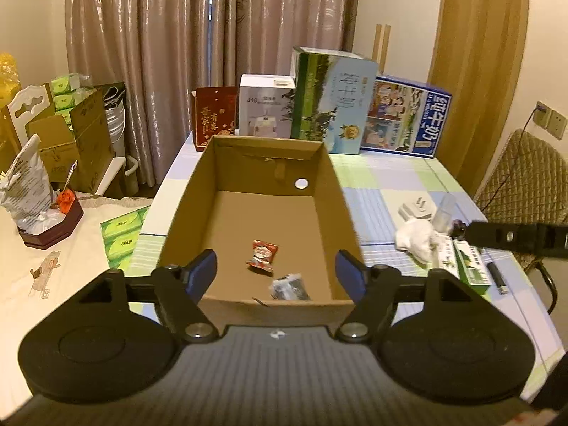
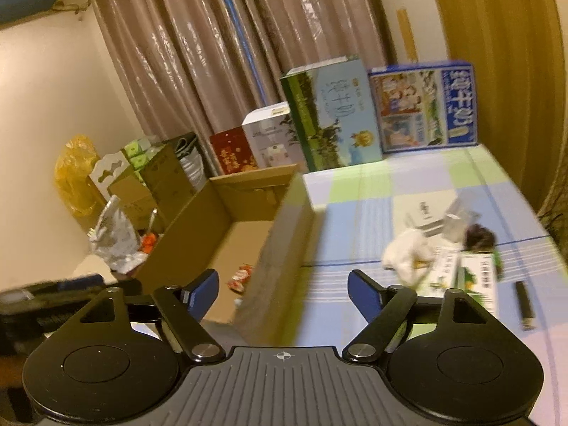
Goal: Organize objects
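At the left, the left gripper hangs spread and empty over the near end of the open brown cardboard box, which sits on the checked green, blue and white cloth of the table. Two things lie on the box floor: a small red and white sweet wrapper and, just nearer the front wall, a crumpled clear packet with something dark inside. Both look freshly deposited, so the step in hand reads as the end of a drop-off, with neither gripper carrying anything. Further right, the right gripper is likewise spread and empty, straddling the box's right wall above the cloth. Right again lies the pile waiting to be sorted: one white plug adapter, one clear plastic piece, one crumpled white tissue, what appear to be two flat green and white cartons overlapping each other, and one slim black pen-like stick apart at the edge. A small dark object beside the cartons is too blurred to name. The next move probably calls for the right gripper to swing over to this pile, settle on a single item such as the tissue, and close on it cleanly without dragging its neighbours.
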`<control>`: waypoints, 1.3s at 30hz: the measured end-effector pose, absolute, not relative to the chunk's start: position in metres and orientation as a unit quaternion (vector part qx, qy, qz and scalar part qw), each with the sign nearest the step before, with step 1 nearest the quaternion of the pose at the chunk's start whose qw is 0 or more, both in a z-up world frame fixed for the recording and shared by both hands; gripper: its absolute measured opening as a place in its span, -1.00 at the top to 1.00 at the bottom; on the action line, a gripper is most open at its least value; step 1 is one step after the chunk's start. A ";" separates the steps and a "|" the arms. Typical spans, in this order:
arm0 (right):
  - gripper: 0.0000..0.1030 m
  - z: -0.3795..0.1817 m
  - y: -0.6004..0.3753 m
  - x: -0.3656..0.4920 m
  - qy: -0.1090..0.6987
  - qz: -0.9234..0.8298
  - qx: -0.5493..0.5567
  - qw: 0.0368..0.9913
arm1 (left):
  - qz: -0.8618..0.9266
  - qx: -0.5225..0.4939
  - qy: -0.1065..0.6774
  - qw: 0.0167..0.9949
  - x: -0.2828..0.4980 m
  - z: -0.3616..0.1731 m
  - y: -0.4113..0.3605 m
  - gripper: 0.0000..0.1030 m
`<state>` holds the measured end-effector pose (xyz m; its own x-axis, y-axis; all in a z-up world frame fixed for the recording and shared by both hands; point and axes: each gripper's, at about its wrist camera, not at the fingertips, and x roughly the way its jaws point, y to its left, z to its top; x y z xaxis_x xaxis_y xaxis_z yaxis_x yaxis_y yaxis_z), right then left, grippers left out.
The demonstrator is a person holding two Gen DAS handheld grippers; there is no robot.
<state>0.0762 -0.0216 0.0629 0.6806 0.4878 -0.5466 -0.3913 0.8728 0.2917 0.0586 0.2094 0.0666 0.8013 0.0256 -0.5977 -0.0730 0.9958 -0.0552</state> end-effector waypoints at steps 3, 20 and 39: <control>-0.62 0.062 -0.039 0.064 0.317 0.230 0.070 0.918 | 0.023 -0.039 0.309 0.950 0.046 0.072 0.196 -0.48; -0.96 0.049 -0.146 0.031 0.311 0.133 0.068 0.939 | -0.032 -0.043 0.299 0.953 0.026 0.078 0.112 -0.98; -0.96 0.022 -0.210 0.044 0.321 0.065 0.094 0.940 | -0.083 -0.011 0.329 0.941 0.056 0.043 0.037 -0.98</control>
